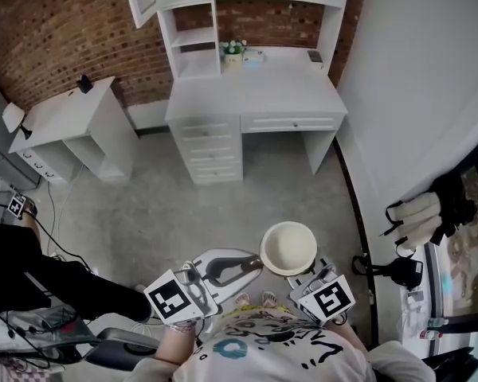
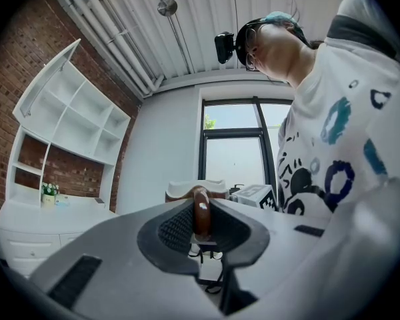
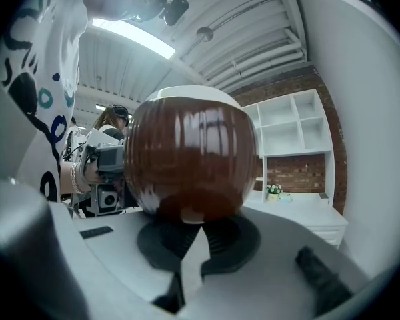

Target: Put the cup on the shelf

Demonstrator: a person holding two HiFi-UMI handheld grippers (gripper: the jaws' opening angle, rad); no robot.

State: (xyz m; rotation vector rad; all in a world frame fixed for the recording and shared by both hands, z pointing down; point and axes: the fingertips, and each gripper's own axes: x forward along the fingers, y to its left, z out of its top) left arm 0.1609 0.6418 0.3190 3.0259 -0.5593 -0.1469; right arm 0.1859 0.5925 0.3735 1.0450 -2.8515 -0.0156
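The cup (image 1: 288,247) is glossy brown outside and cream inside, and is held upright in front of the person's chest. My left gripper (image 1: 255,263) is shut on its brown handle (image 2: 201,212), which stands between the ribbed pads. My right gripper (image 1: 307,275) sits under the cup with its jaws together. In the right gripper view the cup's round belly (image 3: 190,159) rises just past that gripper's (image 3: 190,229) tips, and nothing shows between the pads. The white shelf unit (image 1: 195,38) stands on a white desk (image 1: 255,86) across the floor, far from both grippers.
A small flower pot (image 1: 233,50) sits in the shelf unit's lower bay. A low white side table (image 1: 64,118) stands at the left against the brick wall. A white wall (image 1: 414,94) runs along the right. Cables and gear (image 1: 32,317) lie at the lower left.
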